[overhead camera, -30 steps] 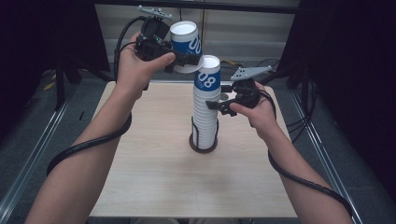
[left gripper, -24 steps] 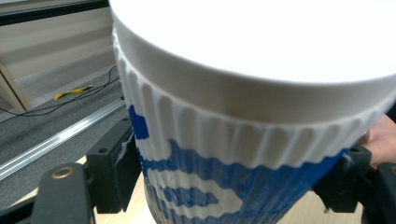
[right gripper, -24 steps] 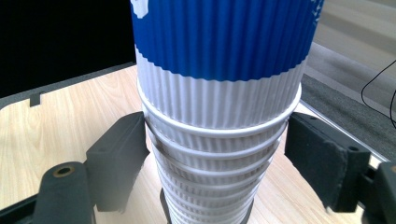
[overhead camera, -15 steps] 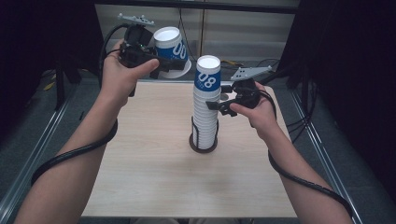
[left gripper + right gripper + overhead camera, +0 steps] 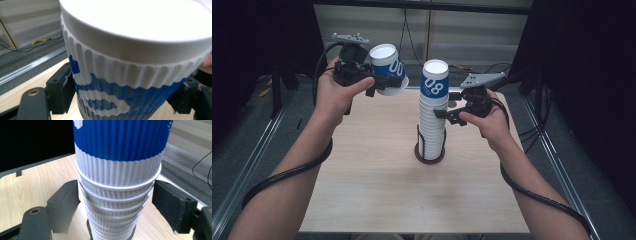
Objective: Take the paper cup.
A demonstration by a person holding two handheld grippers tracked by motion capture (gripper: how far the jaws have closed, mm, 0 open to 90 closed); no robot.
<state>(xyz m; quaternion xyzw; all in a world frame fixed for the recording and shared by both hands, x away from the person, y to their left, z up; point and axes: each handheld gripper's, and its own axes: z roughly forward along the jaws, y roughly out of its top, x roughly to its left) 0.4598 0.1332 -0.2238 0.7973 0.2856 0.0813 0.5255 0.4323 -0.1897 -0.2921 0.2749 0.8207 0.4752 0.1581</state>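
A tall stack of ribbed white-and-blue paper cups (image 5: 433,95) stands upside down in a black wire holder (image 5: 430,156) at the middle of the wooden table (image 5: 372,195). My right gripper (image 5: 438,113) is at the stack's right side, and its jaws have just been closing. In the right gripper view both pads (image 5: 65,202) touch the stack (image 5: 117,170), which stands between them. My left gripper (image 5: 379,84) is raised at the far left, shut on a single cup (image 5: 388,65). That cup is tilted with its white bottom upward. It looms close in the left gripper view (image 5: 130,82).
Metal rails (image 5: 257,155) run along both sides of the table. Cables lie on the grey floor (image 5: 492,67) behind its far edge. Black cables trail from both grippers along the forearms. Bare tabletop lies in front of the stack and to its left.
My left hand has carried the single cup leftward and down, away from the top of the stack, and the cup has tilted more upright. The right hand has stayed at the stack.
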